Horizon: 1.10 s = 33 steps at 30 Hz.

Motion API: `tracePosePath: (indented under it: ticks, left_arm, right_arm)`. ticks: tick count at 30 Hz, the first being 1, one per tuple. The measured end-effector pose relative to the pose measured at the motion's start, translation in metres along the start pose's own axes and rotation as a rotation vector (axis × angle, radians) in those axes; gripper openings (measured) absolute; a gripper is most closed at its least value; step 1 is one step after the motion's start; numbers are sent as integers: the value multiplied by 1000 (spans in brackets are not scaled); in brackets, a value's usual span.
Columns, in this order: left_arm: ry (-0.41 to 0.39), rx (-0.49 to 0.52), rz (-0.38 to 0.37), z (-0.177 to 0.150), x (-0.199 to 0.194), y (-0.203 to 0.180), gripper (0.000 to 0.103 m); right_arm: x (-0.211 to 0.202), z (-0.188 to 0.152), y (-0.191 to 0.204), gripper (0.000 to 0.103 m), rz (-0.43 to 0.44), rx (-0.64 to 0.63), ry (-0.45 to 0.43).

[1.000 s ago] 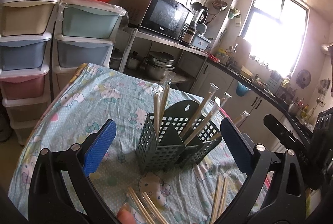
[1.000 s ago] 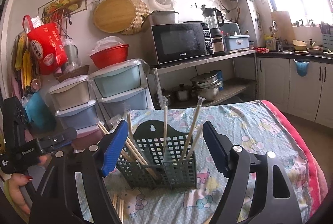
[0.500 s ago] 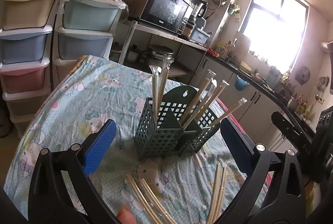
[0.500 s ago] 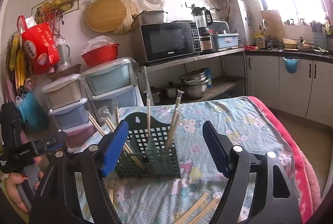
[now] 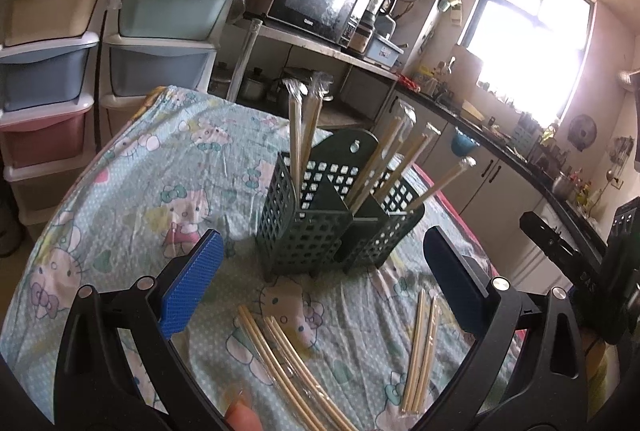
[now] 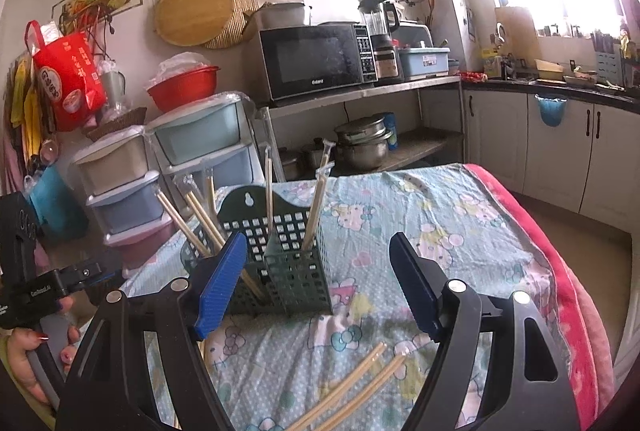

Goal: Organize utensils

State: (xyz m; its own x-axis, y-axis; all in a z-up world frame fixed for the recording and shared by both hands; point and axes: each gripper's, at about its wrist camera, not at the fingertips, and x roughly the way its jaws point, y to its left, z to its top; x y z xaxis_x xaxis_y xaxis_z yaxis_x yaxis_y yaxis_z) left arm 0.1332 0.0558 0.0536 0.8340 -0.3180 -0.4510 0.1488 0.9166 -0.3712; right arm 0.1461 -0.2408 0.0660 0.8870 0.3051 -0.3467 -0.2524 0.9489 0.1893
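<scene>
We are between picks: both the left gripper (image 5: pixel 320 279) and right gripper (image 6: pixel 316 283) have jaws wide open, holding nothing. The green holder (image 5: pixel 336 227) stands at twelve o'clock on the worktop (image 5: pixel 160 167). Next we should lower onto the loose chopsticks (image 5: pixel 420 343) lying at five o'clock.

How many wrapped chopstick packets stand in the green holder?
5. In the left wrist view, two stand nearly upright at the left end of the holder; three lean right. Shorter ones could be hidden inside.
</scene>
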Motion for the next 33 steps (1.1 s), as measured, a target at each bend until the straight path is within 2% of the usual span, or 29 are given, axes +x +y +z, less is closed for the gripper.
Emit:
tracePosePath:
  ticks: [22,33]
  left_arm:
    - [107,36,11,-31,18,-6,92]
    - [198,61,-6,-53,35,-7,92]
  right_arm:
    - [14,-36,-8,71,-3,17,145]
    - [28,-54,-17,71,-16,41,233]
